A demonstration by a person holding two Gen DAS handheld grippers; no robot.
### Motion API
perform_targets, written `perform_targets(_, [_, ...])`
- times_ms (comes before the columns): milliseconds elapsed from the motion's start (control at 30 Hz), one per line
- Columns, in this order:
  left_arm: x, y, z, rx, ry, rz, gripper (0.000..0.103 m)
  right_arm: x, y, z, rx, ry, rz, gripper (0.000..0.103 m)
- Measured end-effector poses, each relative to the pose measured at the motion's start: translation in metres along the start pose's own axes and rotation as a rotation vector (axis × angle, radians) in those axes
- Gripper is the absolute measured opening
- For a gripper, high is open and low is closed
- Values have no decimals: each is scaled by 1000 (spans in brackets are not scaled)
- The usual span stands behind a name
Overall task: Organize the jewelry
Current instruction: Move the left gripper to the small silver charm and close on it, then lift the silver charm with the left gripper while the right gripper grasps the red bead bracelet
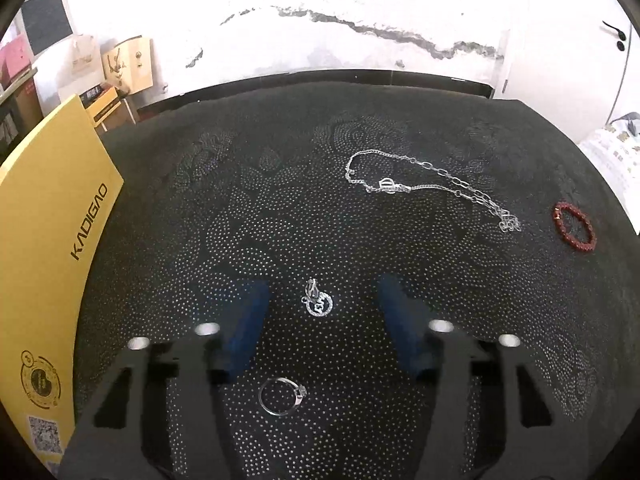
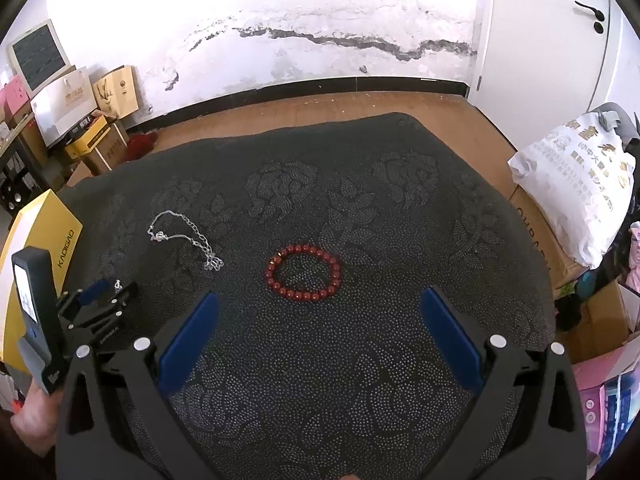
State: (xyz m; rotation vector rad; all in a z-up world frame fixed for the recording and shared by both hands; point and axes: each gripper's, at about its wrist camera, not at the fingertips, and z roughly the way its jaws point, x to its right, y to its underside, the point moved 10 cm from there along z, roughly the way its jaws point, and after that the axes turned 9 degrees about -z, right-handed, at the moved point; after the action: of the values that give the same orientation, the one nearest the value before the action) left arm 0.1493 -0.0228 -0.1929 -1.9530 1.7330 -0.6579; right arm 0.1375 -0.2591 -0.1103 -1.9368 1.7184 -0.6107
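On the black patterned cloth lie a silver earring, a silver ring, a silver chain necklace and a red bead bracelet. My left gripper is open, low over the cloth, with the earring between its blue fingertips and the ring further back between the fingers. In the right wrist view my right gripper is open and empty, just short of the bracelet. The necklace lies to its left, beyond the left gripper.
A yellow KADIGAO box stands at the cloth's left edge. Cardboard boxes and bags crowd the floor to the right. More boxes and an old monitor stand at the far left by the wall.
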Motion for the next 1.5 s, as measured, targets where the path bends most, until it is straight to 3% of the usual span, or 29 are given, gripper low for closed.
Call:
perform_targets(200, [-10,0,-2,14,-8,-19,15,-2,-3,3,1,-2,-5,97])
perform_targets(600, [-14,-2,-10,26,2,7,13,1,-4,12,-17,3,-1,97])
perform_targets(1000, [-34,-47,-68,55,80,-84,13,1,9,50,-88,22,-65,97])
perform_targets(1167, [-21,-40,-74,45,103,-43,13,-8,30,83,-145,25,-123,97])
perform_targets(1267, [-10,-41,-81,83,86,18,13,-11,41,101,-183,14,-123,97])
perform_targets(1500, [-6,-44,-98,110,168,-8,13,-14,25,116,-134,8,-85,98])
